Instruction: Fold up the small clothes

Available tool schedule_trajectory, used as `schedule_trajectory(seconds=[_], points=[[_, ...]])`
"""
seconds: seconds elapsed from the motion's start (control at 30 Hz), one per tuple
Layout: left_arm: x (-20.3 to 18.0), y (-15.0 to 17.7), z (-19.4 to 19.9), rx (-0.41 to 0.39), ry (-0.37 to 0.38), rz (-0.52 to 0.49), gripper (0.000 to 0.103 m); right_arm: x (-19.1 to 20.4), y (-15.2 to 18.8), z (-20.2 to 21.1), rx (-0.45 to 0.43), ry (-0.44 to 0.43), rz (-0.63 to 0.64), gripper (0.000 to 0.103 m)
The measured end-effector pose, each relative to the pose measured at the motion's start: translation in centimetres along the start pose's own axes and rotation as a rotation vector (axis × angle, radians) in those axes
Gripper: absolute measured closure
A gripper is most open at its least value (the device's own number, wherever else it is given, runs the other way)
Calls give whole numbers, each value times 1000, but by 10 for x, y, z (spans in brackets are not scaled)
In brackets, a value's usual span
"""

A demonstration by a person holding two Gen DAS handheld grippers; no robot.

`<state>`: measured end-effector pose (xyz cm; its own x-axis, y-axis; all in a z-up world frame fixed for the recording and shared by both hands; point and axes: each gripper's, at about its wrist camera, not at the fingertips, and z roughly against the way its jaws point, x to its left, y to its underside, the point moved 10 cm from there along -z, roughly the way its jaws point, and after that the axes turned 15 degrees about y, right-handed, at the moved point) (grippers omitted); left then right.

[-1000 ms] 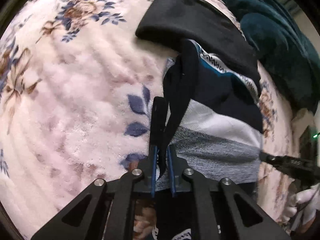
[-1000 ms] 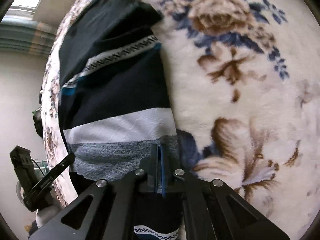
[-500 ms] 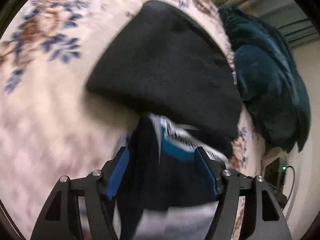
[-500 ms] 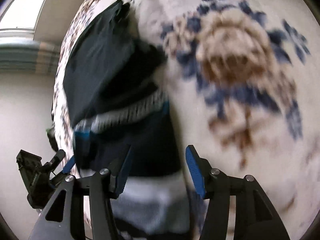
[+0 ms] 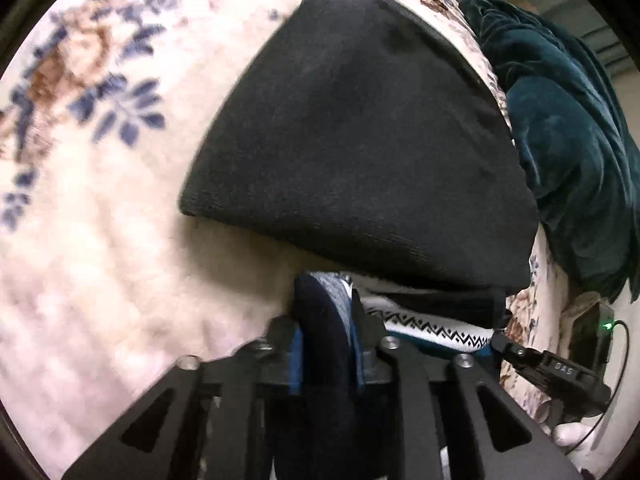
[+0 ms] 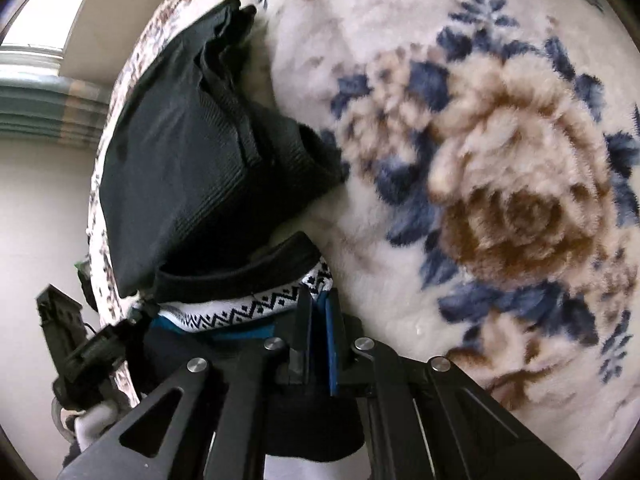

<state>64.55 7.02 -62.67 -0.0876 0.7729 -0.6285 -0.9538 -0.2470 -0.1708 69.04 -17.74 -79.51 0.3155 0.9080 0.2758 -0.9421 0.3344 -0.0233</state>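
Observation:
A small striped garment [image 5: 436, 330] in navy, white, grey and teal, with a zigzag band, lies on the floral blanket [image 5: 100, 240]. My left gripper [image 5: 326, 316] is shut on a thick navy and grey fold of it at its left edge. My right gripper [image 6: 318, 314] is shut on its right edge, next to the zigzag band [image 6: 244, 310]. Both hold the garment close to a folded black garment [image 5: 360, 140], also in the right wrist view [image 6: 192, 184], just beyond it.
A dark teal velvet blanket [image 5: 568, 140] is heaped at the back right. A black device with a green light [image 5: 596, 332] stands past the bed edge. The plush floral blanket [image 6: 500, 180] spreads to the right of the clothes.
Both grippers let go, opened wide and moved forward along the garment, then shut again on it near the zigzag band, close to the black garment.

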Motion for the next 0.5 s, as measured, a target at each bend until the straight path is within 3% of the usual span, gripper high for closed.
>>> schedule_trajectory(seconds=[0.07,0.17,0.23,0.27,0.33,0.37,0.4,0.47,0.5], points=[[-10,3,13,-27,-3,-35,68,1,3,7,8,16,3,93],[-25,16,26,-42,34,-61,66,6,2,29,-77,72,42,82],[-30,28,30,-26,34,-96,66,16,6,45,-131,77,76,59],[-30,33,29,-10,22,-124,65,23,9,49,-138,59,94,57],[-8,46,19,42,-102,-180,65,52,29,50,-104,-10,176,56],[12,53,12,71,-131,-156,58,64,42,45,-65,-43,226,56],[25,57,9,85,-105,-98,49,70,54,38,-21,-57,269,57],[39,54,16,65,26,34,46,60,70,17,8,63,312,58],[40,51,23,55,38,56,46,50,73,9,8,131,317,58]])
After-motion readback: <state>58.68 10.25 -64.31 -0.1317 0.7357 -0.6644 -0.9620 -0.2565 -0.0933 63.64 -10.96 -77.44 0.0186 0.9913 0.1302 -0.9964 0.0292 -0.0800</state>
